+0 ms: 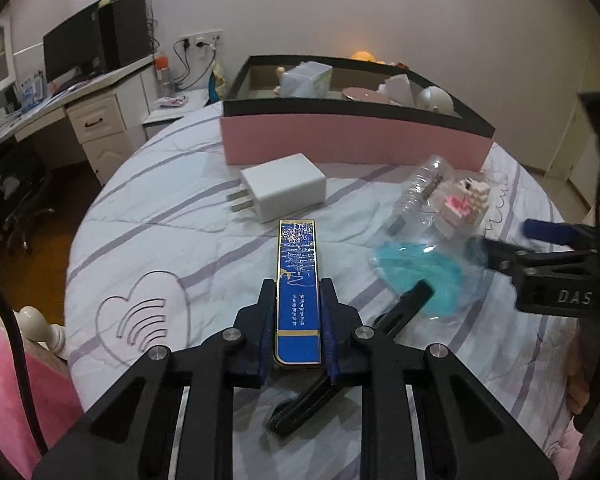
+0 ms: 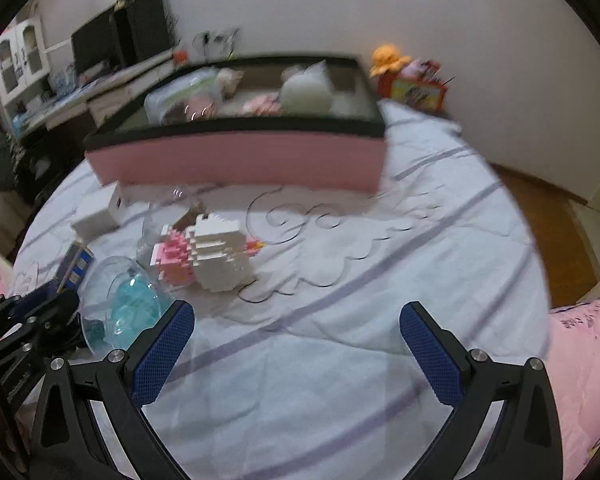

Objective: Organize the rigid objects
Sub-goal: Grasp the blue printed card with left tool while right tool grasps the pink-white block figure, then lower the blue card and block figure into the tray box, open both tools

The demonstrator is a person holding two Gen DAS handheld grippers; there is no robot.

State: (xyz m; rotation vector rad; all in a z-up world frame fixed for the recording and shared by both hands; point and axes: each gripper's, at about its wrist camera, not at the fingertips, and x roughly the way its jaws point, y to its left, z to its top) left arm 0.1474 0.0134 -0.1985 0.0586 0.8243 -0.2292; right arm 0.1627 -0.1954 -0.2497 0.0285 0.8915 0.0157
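Bedspread (image 1: 148, 216) carries my work; my left gripper (image 1: 298, 304) clamps the blue box (image 1: 298, 280), pink bin (image 1: 352, 140) at twelve o'clock; my right gripper (image 2: 296, 320) gapes wide, empty, block model (image 2: 208, 256) at eleven o'clock.

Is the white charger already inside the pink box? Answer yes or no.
No, the white charger lies on the bedsheet in front of the pink box.

Your left hand-held gripper (image 1: 298, 312) and right hand-held gripper (image 2: 296, 354): black linkage frames, silver screws, blue textured pads (image 2: 162, 360), white "DAS" lettering.
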